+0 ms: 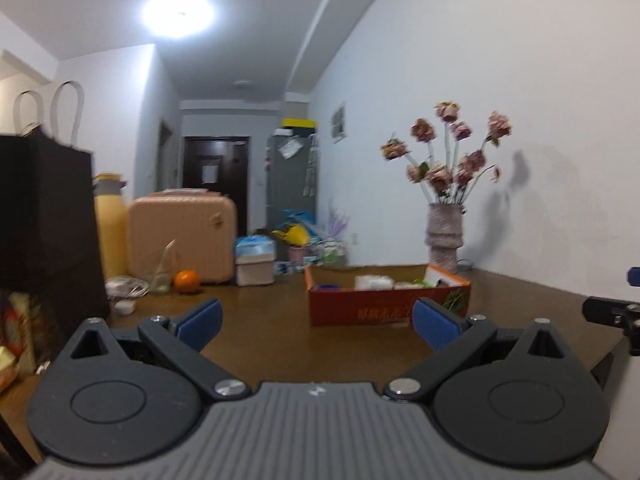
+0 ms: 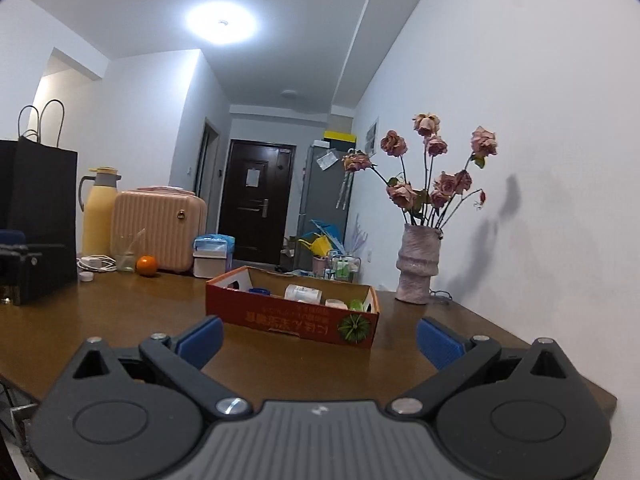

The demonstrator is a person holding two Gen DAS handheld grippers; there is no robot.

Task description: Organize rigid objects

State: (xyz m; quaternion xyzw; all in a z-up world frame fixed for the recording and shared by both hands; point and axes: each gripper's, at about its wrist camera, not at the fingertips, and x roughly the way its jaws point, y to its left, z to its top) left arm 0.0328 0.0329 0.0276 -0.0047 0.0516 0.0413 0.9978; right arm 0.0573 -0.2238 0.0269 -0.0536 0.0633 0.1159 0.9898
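Red cardboard box mid-table, vase beside, orange far-left; both claws wide, empty

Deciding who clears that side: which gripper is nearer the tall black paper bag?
Left. The left gripper has the tall black paper bag looming close at its left side; the right gripper stands farther right, with the bag smaller and distant at its left.

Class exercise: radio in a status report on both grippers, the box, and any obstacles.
Left hand-held gripper open, empty. Right hand-held gripper open, empty. Red cardboard box ahead on table, items inside. Path to box clear.
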